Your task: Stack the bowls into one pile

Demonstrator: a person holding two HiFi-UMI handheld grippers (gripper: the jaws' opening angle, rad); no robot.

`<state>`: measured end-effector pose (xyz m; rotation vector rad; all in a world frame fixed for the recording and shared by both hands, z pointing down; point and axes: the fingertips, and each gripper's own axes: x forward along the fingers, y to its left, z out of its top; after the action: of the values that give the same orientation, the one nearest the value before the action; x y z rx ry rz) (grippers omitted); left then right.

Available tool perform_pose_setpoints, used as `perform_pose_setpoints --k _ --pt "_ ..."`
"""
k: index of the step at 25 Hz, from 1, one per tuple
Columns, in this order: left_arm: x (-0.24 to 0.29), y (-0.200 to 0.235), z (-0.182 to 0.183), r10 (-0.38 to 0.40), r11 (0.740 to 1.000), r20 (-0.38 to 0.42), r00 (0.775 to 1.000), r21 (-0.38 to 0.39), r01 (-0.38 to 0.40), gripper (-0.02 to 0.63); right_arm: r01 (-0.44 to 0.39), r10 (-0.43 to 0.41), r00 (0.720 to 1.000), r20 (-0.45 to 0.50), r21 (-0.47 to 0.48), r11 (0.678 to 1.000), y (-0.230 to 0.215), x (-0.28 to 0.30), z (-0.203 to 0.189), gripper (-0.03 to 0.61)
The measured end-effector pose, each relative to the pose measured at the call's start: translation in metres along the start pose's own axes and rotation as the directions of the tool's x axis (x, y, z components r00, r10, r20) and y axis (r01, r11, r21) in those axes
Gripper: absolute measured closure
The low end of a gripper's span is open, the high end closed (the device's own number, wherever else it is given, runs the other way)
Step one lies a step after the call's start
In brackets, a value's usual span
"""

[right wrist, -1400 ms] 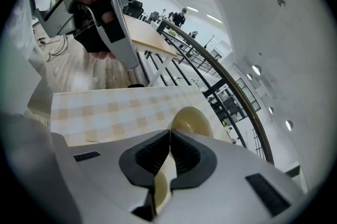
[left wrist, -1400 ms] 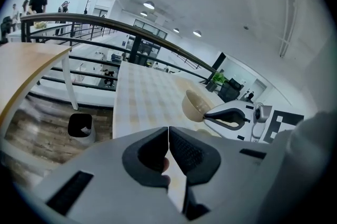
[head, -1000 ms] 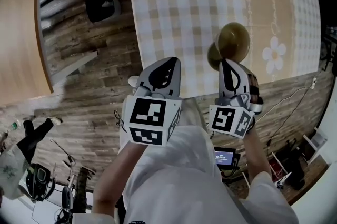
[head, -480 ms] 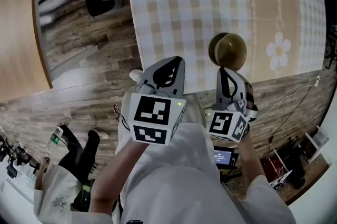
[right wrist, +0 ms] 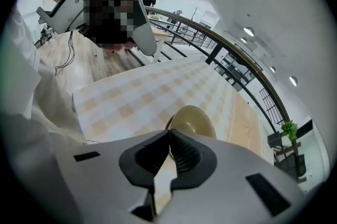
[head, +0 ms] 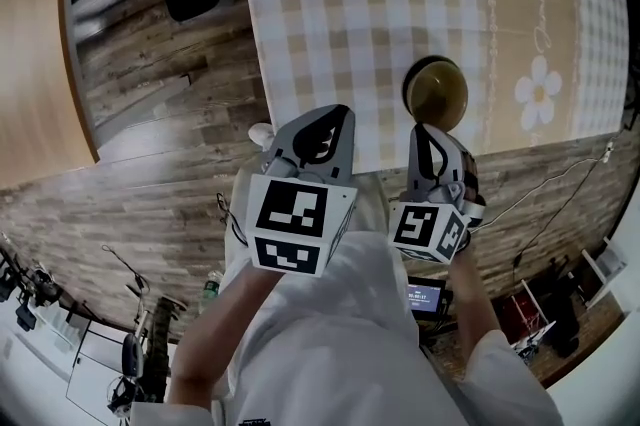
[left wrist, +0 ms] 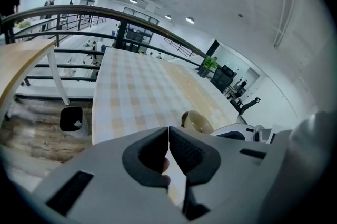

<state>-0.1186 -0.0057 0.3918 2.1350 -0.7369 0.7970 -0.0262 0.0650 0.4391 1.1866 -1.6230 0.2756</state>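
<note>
From the head view, the top bowl [head: 438, 94] now sits level inside the lower bowl [head: 409, 86], whose dark rim peeks out on one side; a second ago it hung tilted above it, so the pile looks made, a short way in from the near edge of the table [head: 350, 14]; my right gripper [head: 424, 129] reaches just over that edge and meets the pile's nearest rim, while my left gripper [head: 333, 117] hangs off to the left, right at the edge and well apart from the bowls. In the left gripper view, the left gripper [left wrist: 168, 131] has its jaws pressed together with nothing of the task between them; the bowls [left wrist: 197, 122] lie ahead and to the right, beyond the edge. In the right gripper view, the right gripper [right wrist: 169, 133] has its tips squeezed together right at the near rim of the top bowl [right wrist: 194, 119]; I judge it is pinching that rim, though the contact itself is hidden behind the tips; what remains, I reckon, is to let go and draw back over the edge without tipping the pile.
</note>
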Motion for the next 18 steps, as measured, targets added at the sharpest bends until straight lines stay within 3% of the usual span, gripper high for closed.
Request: perform_pose_setpoints --k 12,15,18 --pt "-0.001 -0.009 -0.008 -0.008 1.0 -0.017 1.0 0.006 0.008 0.591 -0.021 0.021 1.0 0.007 0.119 0.993 0.001 0.009 0.003 0.538" --pt "-0.005 -0.013 -0.007 -0.017 1.0 -0.015 1.0 0.019 0.017 0.591 -0.027 0.021 0.999 0.03 0.204 0.979 -0.001 0.002 0.007 0.538" --pt "-0.014 -0.016 -0.006 -0.026 0.999 -0.003 1.0 0.034 0.026 0.591 -0.032 0.004 0.997 0.083 0.336 0.941 -0.008 -0.009 0.016 0.538"
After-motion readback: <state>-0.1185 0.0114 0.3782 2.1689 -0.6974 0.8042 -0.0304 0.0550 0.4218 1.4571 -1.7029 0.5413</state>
